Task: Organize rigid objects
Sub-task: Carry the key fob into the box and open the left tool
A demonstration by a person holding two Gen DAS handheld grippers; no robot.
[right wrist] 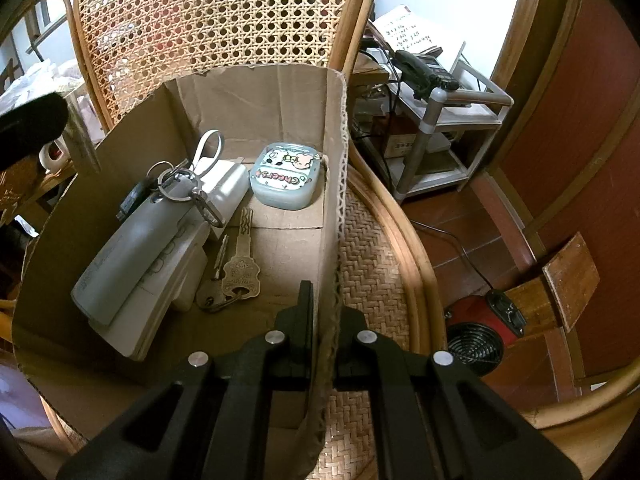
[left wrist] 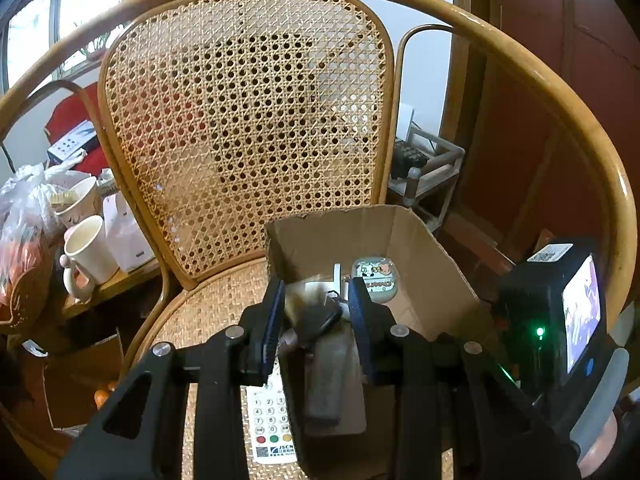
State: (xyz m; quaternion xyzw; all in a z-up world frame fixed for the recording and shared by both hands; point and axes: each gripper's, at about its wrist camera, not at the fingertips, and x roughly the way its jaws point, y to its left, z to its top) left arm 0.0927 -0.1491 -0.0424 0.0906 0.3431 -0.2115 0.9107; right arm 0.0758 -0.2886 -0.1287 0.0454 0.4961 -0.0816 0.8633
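A cardboard box (right wrist: 256,92) stands on the woven seat of a rattan chair (left wrist: 248,120). In it lie a grey case (right wrist: 132,248) on a white block, a key ring with carabiner (right wrist: 188,192), a black fob (right wrist: 134,196), brass keys (right wrist: 240,272) and a pale blue "Cheers" tin (right wrist: 286,180). My right gripper (right wrist: 326,304) is shut on the box's right wall. My left gripper (left wrist: 316,292) hangs partly open above the box's left wall, with nothing pinched between its blue pads (left wrist: 274,312). A white remote (left wrist: 272,420) lies on the seat left of the box, partly hidden by that gripper.
A side table to the left holds white mugs (left wrist: 90,248) and plastic bags (left wrist: 24,200). Right of the chair stands a metal rack (right wrist: 440,120) with a black telephone (right wrist: 424,68). A red fan heater (right wrist: 480,332) and its cable lie on the floor.
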